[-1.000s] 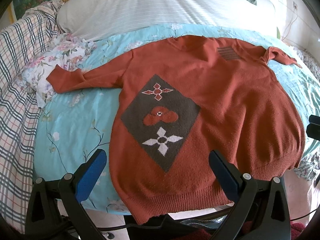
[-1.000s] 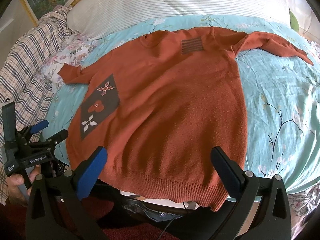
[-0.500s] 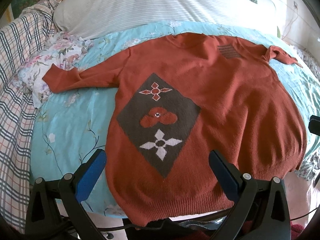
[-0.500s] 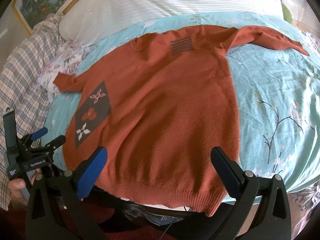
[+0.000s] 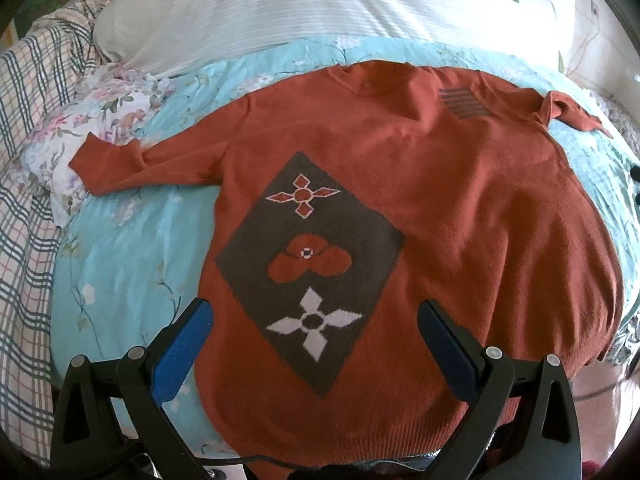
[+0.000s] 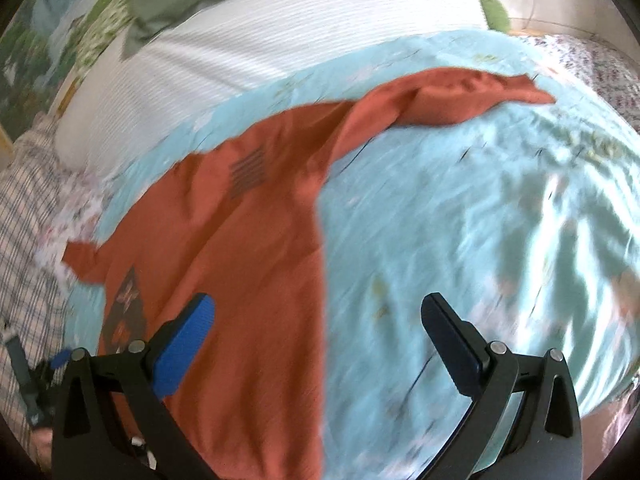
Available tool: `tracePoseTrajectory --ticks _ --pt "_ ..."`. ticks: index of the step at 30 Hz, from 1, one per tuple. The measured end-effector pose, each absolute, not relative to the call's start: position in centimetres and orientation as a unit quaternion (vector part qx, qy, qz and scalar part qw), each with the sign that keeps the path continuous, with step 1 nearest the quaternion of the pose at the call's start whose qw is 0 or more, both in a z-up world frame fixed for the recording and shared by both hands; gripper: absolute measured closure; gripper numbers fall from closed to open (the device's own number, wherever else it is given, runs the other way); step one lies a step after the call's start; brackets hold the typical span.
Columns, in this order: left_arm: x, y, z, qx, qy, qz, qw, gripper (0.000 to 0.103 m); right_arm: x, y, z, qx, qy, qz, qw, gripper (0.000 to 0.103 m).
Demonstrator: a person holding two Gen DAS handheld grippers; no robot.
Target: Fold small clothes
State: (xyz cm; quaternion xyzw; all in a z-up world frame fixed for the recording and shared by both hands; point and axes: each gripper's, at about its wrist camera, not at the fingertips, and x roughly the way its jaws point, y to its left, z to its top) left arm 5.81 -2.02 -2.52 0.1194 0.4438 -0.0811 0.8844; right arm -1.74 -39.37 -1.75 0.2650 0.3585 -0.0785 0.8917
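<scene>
— Turquoise bedspread (image 5: 120, 264) is covered by what?
— An orange sweater (image 5: 460, 208), spread flat, sleeves out.
— And the grippers?
— Left gripper (image 5: 314, 318) and right gripper (image 6: 318, 312) are held apart, empty. A sleeve could be snagged if grabbed off-centre.

Both claws (image 5: 314, 318) (image 6: 318, 318) agape, empty

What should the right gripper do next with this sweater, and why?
Probably reach the open right gripper toward the far right sleeve to fold it inward: the orange sweater lies flat, sleeves spread, nothing held.
</scene>
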Motion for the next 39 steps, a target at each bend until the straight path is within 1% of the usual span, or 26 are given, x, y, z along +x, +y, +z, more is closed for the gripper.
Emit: tracePoseTrajectory --ticks 8,12,14,16,19,24,27,28,30,31,32,35,39 --pt "8.2 -3.2 -3.7 0.117 0.463 -0.088 0.874 0.001 3.7 -49.7 -0.4 0.295 0.313 -0.131 0.893 0.0" --pt "9.3 -4.0 -4.5 0.121 0.47 -0.093 0.869 0.001 7.5 -57.2 -1.3 0.338 0.299 -0.176 0.875 0.002" --pt "9.9 -4.3 -5.0 0.123 0.478 -0.096 0.864 0.001 8.7 -60.5 -2.0 0.369 0.295 -0.195 0.859 0.009" --pt "10.4 -4.7 -5.4 0.124 0.481 -0.099 0.862 0.001 10.1 -63.7 -2.8 0.403 0.289 -0.213 0.842 0.013" --pt "11.3 -5.2 -6.3 0.125 0.494 -0.102 0.855 0.001 12.1 -66.8 -3.2 0.418 0.285 -0.244 0.828 0.013" --pt "12.5 -6.4 -7.6 0.126 0.511 -0.111 0.843 0.001 15.4 -69.7 -4.2 0.411 0.319 -0.29 0.803 0.013" --pt "12.9 -6.7 -8.0 0.125 0.52 -0.116 0.837 0.001 17.4 -70.6 -5.7 0.399 0.36 -0.306 0.786 0.013" --pt "13.1 -6.8 -8.1 0.123 0.52 -0.117 0.837 0.001 18.1 -70.6 -6.2 0.384 0.376 -0.311 0.784 0.015" --pt "13.3 -7.0 -8.3 0.119 0.522 -0.119 0.836 0.001 18.3 -69.8 -6.1 0.351 0.384 -0.324 0.791 0.036" --pt "13.4 -7.0 -8.3 0.117 0.525 -0.119 0.835 0.001 18.3 -69.5 -5.8 0.337 0.38 -0.328 0.796 0.068" --pt "13.5 -6.9 -8.3 0.116 0.526 -0.118 0.834 0.001 18.1 -69.3 -5.6 0.339 0.375 -0.321 0.801 0.093" --pt "13.7 -6.6 -8.3 0.112 0.527 -0.118 0.834 0.001 16.7 -69.0 -5.5 0.362 0.349 -0.3 0.811 0.095" --pt "13.5 -6.6 -8.0 0.101 0.522 -0.124 0.837 0.001 15.5 -66.5 -4.4 0.383 0.306 -0.237 0.839 0.095"
